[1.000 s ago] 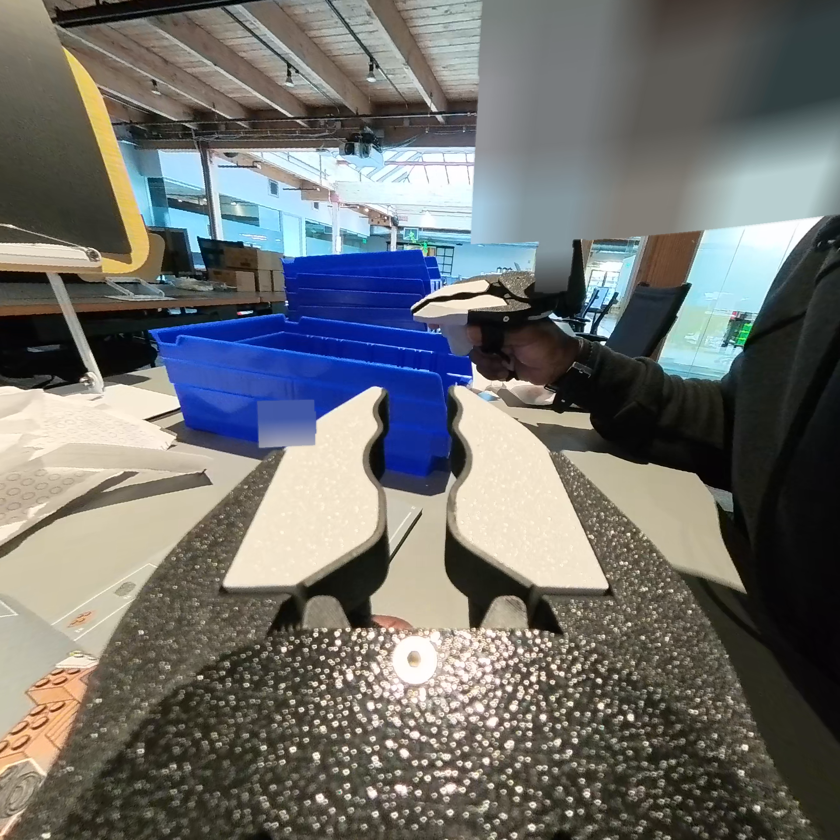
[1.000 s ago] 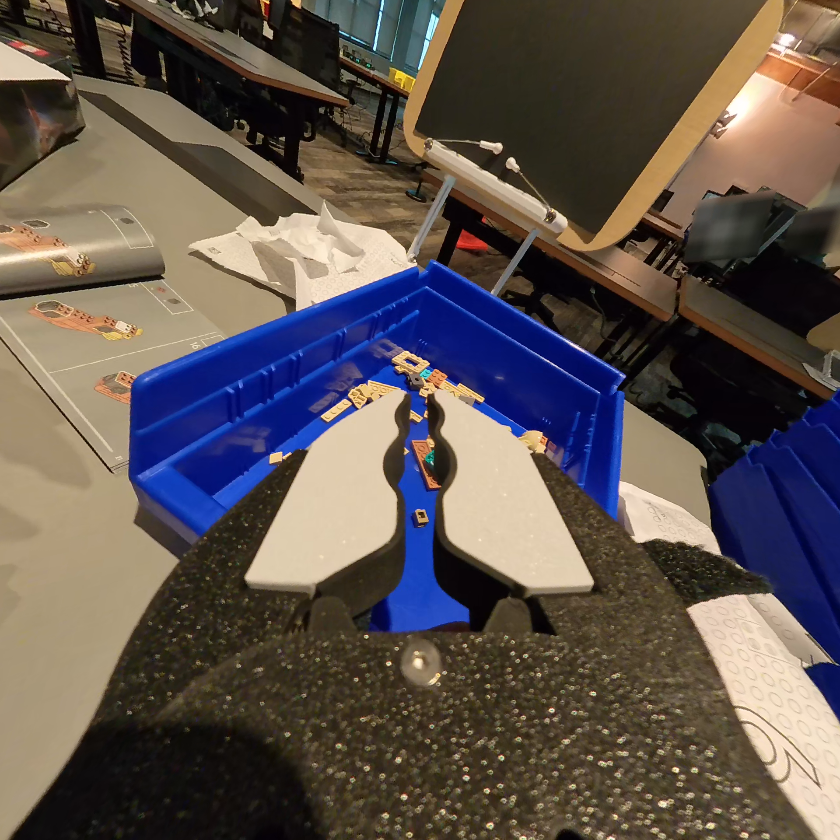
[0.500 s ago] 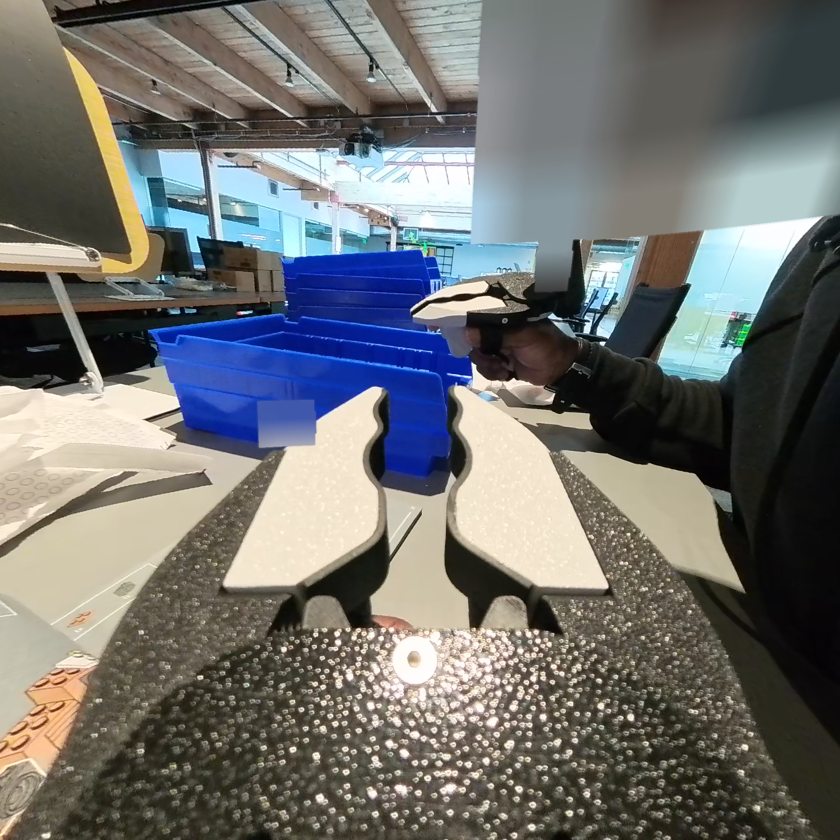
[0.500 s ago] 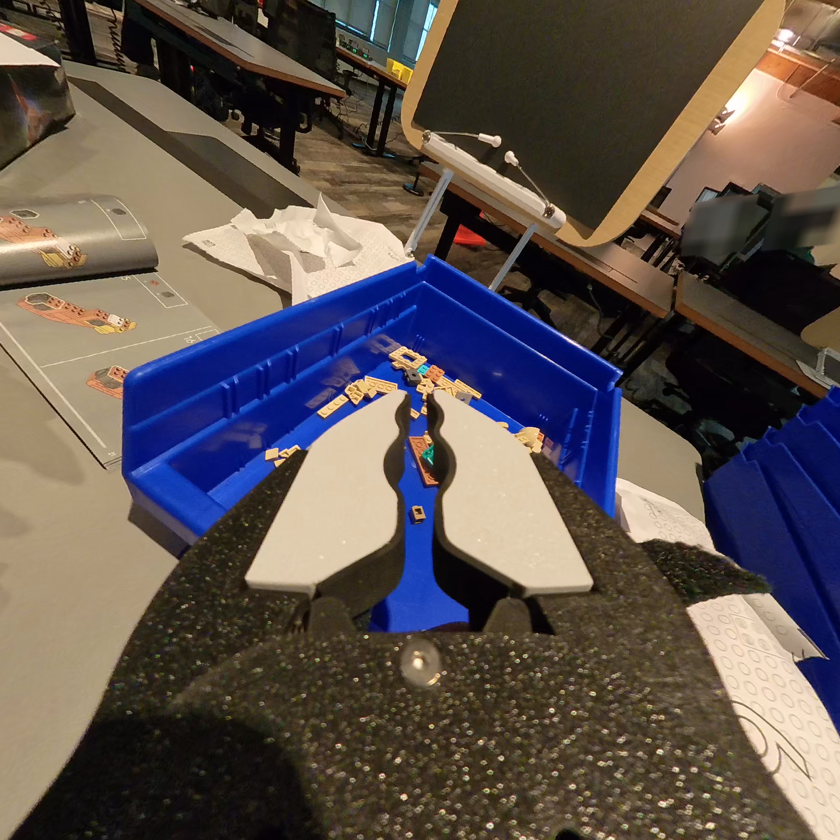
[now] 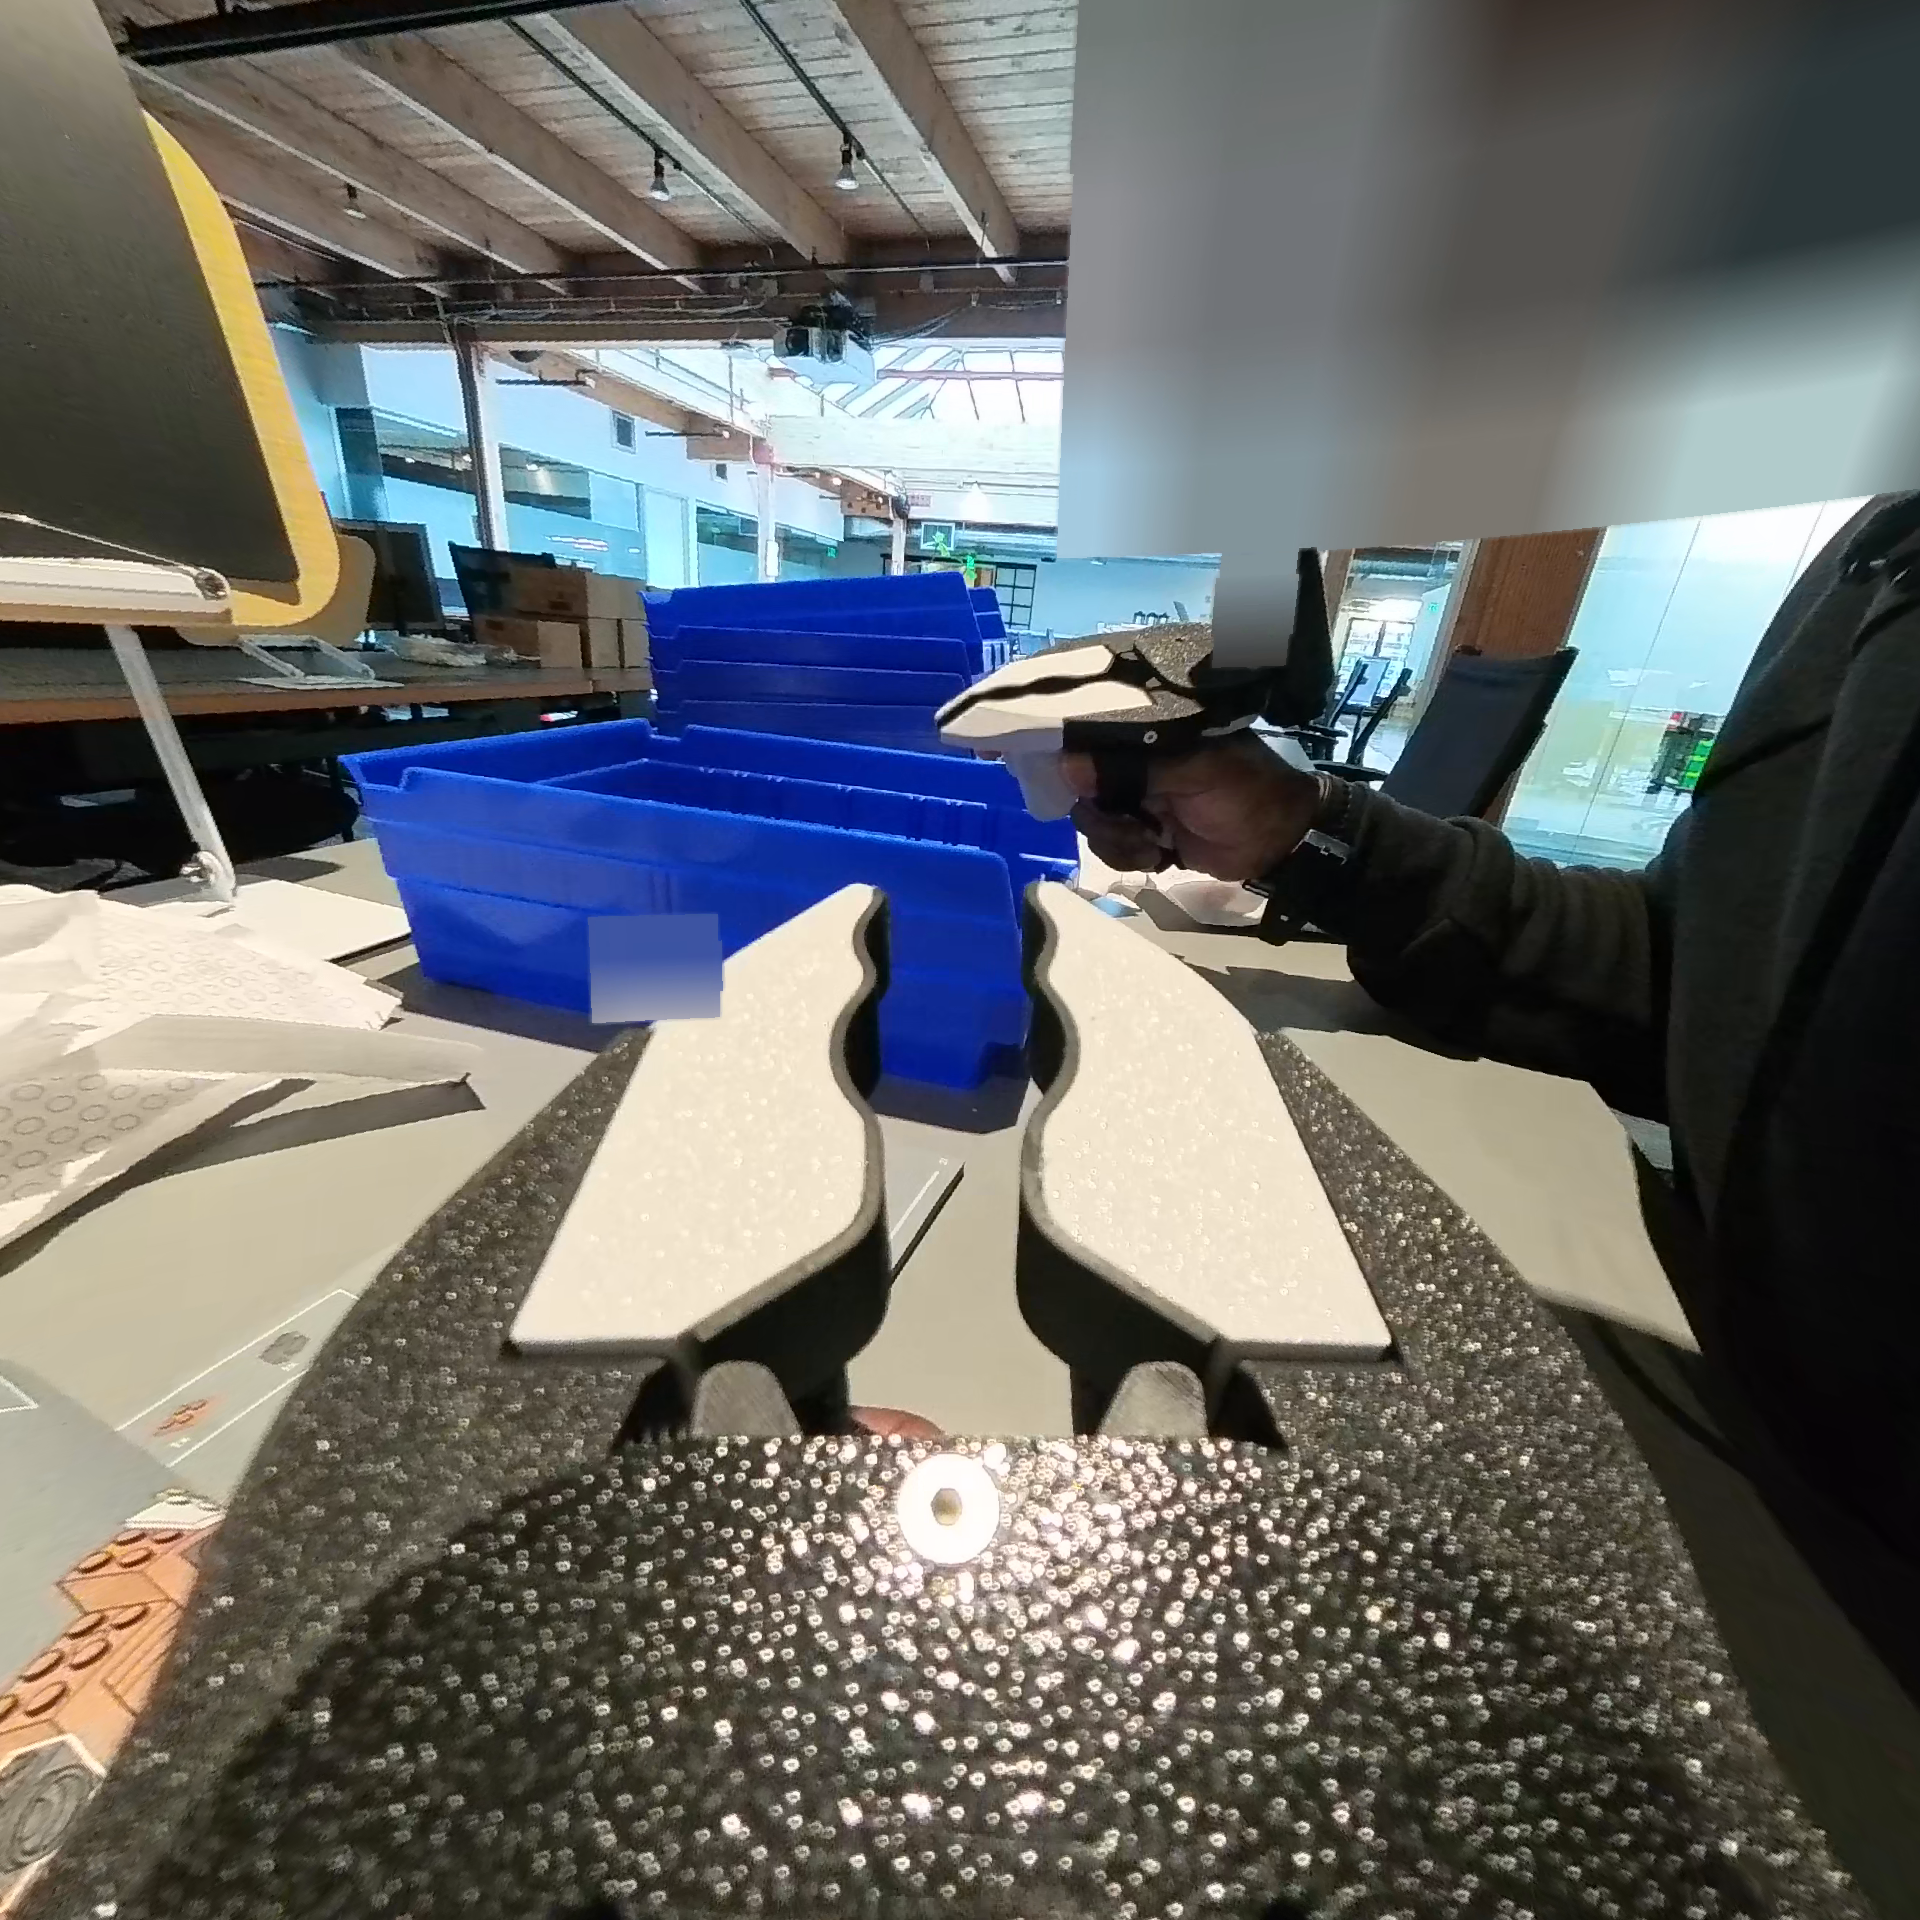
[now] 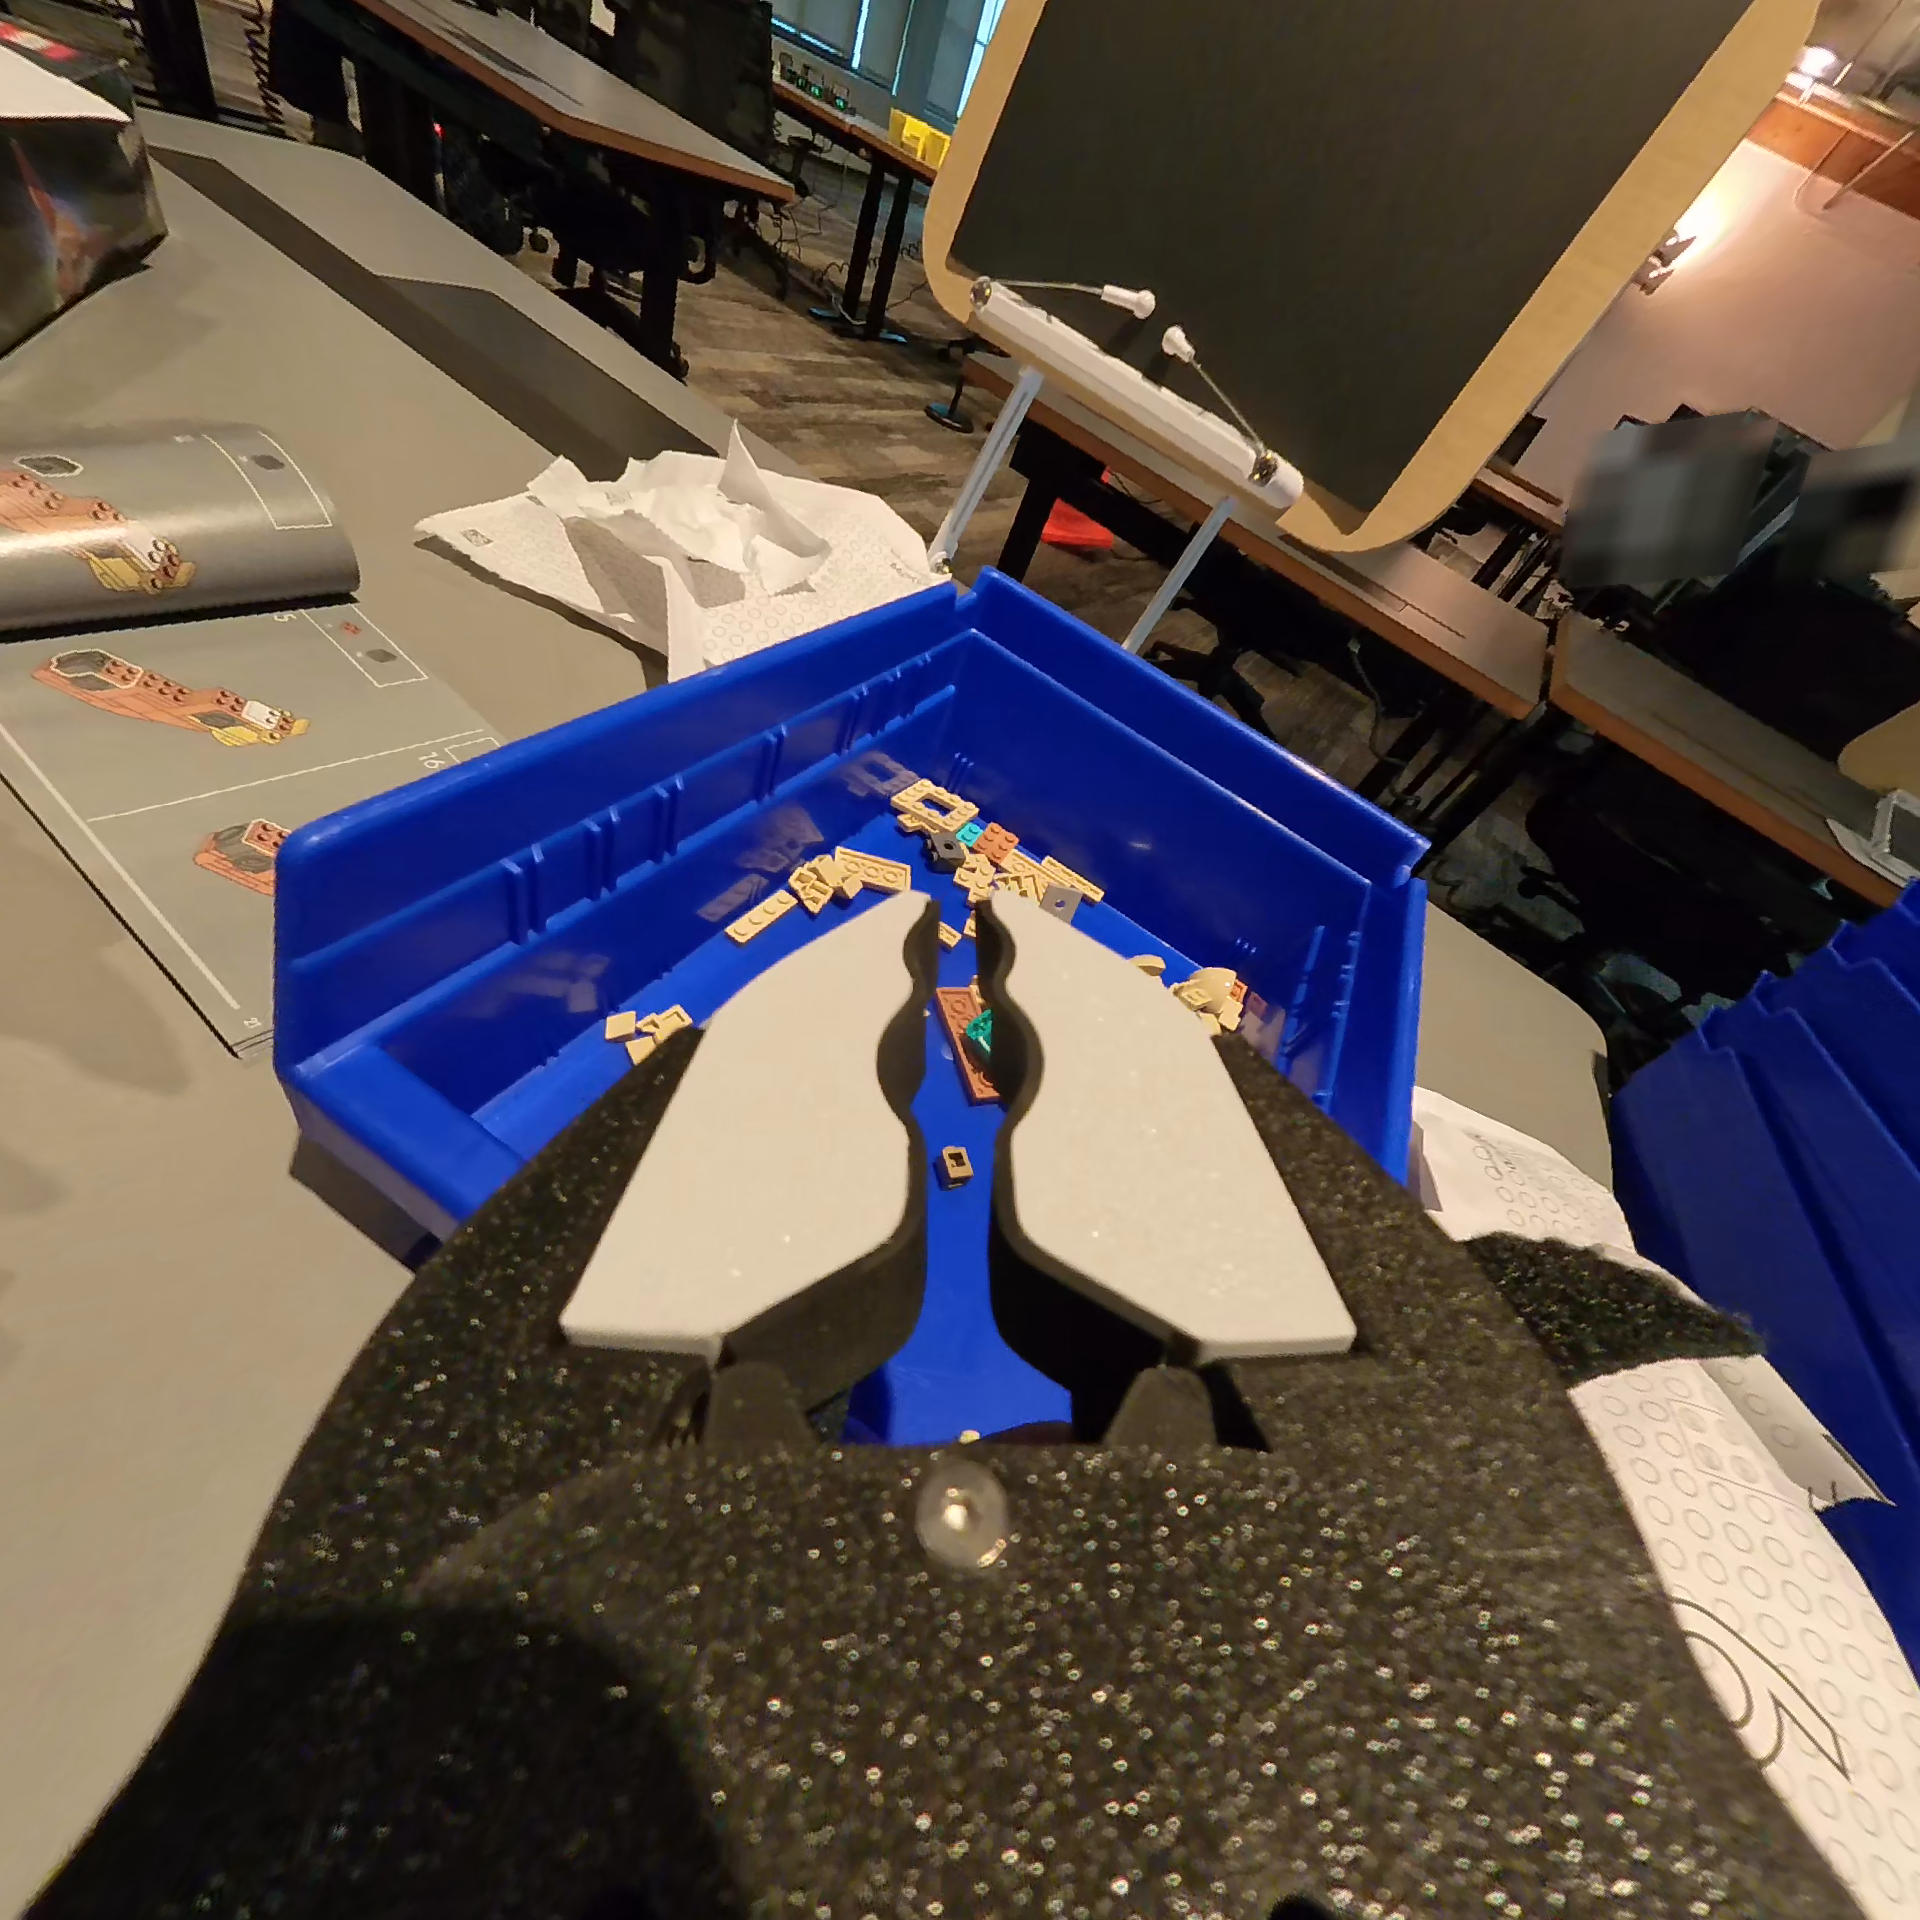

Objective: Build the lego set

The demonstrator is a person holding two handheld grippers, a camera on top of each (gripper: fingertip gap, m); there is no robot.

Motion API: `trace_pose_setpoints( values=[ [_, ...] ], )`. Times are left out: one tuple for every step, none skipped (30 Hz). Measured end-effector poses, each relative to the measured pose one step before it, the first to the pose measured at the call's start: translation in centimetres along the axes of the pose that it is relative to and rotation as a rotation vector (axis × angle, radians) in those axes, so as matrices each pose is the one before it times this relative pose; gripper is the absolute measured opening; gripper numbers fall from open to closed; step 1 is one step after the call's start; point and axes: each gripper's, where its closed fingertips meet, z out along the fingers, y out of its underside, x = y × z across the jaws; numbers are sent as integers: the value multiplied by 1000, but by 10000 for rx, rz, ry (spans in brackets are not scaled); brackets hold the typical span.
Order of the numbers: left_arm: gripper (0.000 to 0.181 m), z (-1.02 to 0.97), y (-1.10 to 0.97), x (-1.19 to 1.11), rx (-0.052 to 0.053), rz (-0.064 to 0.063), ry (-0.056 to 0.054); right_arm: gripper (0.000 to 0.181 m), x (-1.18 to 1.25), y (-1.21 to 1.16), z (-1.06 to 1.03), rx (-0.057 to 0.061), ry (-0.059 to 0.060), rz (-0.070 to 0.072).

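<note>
Blue bin [image 6: 499,883] of bricks [image 6: 862,873] beneath right gripper [image 6: 956,914], nearly closed, empty; left gripper [image 5: 956,904] parted, empty.

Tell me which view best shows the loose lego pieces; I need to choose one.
The right wrist view: it looks down into the open blue bin, where the lego pieces lie scattered on the floor. The left wrist view shows only the bin's outer wall; the pieces are hidden.

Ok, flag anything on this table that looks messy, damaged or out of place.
The torn, crumpled white paper bags lie heaped beside the blue bin, ripped open rather than folded. Another torn one sits on the bin's other side. The lego pieces are loose but all inside the bin. Nothing looks broken or spilled.
</note>
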Motion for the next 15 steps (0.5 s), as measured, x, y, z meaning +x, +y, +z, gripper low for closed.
trace_pose_setpoints(
  values=[
    [23, 12, 8, 8, -3, 11, 2, 6, 64, 99, 36, -58, 45, -89],
    [23, 14, 11, 4, -13, 10, 2, 6, 164, 141, 37, -111, 98, -218],
    [23, 22, 28, -33, -18, -15, -7, 6, 381, 190, 19, -209, 171, -440],
    [23, 22, 6, -120, -10, -72, -23, 7, 660, 182, -22, -336, 252, -702],
    [23, -9, -9, -180, 11, -132, -35, 7, 981, 108, -32, -417, 311, -924],
    [23, -60, -61, -204, 50, -148, -45, 8, 1190, 39, 18, -428, 299, -1045],
    [23, -105, -127, -184, 98, -111, -46, 8, 1096, 55, 191, -437, 89, -1079],
    [23, -124, -145, -76, 111, -44, -35, 9, 843, 123, 394, -429, -213, -1057],
    [23, -110, -81, 28, 58, 12, -7, 9, 822, 24, 588, -276, -272, -988],
    [23, -56, 44, 133, -40, 45, 28, 10, 891, -131, 743, -46, -213, -843],
    [23, -14, 68, 220, -64, 90, 63, 10, 653, -111, 853, 45, -339, -601],
    [23, 3, 75, 211, -58, 127, 45, 10, 479, 62, 893, -12, -432, -295],
    [23, 29, 92, 219, -74, 134, 38, 12, 593, 114, 830, -41, -280, -103],
    [23, 40, 89, 206, -68, 132, 45, 13, 573, 15, 693, 50, -145, -111],
    [23, 42, 59, 139, -45, 117, 18, 12, 284, -10, 619, 82, -203, -127]
  ],
)
